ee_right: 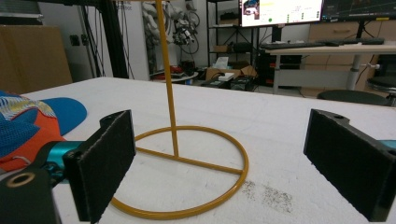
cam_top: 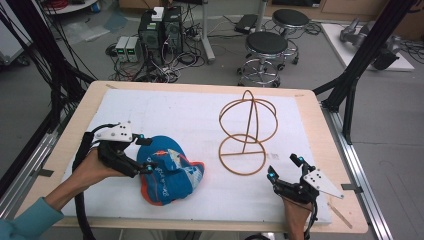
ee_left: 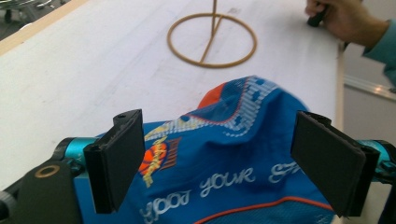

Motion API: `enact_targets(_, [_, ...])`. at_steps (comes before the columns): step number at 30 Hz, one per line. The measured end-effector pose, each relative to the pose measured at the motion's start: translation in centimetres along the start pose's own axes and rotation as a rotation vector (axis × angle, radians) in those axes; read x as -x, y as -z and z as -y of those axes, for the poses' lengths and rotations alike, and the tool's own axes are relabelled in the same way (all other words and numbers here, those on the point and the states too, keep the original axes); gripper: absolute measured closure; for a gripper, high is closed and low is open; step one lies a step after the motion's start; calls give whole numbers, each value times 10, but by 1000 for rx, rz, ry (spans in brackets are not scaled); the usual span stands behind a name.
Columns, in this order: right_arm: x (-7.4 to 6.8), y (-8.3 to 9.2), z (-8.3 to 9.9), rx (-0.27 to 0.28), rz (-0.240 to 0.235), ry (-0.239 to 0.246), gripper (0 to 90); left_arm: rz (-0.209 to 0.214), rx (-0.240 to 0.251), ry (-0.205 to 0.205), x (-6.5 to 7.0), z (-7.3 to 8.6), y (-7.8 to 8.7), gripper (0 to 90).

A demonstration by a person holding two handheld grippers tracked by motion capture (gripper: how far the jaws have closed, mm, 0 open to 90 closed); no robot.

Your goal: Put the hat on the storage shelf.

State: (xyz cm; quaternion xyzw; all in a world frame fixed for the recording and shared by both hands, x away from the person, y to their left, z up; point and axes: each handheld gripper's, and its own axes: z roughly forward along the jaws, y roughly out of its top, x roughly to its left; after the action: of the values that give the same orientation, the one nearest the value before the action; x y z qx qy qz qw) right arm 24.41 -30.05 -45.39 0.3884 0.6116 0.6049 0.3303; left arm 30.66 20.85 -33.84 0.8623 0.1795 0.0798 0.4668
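Black tool point(cam_top: 144, 153) with teal joints, grey plate, teal sleeve point(cam_top: 22, 220).

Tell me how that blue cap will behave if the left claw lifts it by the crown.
The blue cap lies crumpled and looks like thin mesh fabric, so it would probably sag and fold. It likely weighs little. The open left claw may pinch only one layer.

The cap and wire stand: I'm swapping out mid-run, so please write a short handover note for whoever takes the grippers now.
Left gripper: open, fingers either side of the blue cap, not closed on it.
Right gripper: open, holding nothing, just short of the wire stand's base ring.
Things: the cap lies crumpled on the white mat, left of the wire stand, which stands upright at mid-table.
Done: nothing is grasped; the cap is not on the stand.
Left, as it looks: close on the cap, lift it, probably set it over the stand's rounded top.
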Motion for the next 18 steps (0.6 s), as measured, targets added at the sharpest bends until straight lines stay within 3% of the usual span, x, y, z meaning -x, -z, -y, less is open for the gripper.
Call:
enact_targets(4, [0, 0, 0, 0, 0, -2, 80, -21, 13, -16, -3, 10, -3, 180])
enact_targets(6, [0, 0, 0, 0, 1, -3, 80, -34, -24, -19, -5, 18, -7, 181])
enact_targets(18, [0, 0, 0, 1, -1, 1, 80, -70, -71, 26, -15, 54, -29, 179])
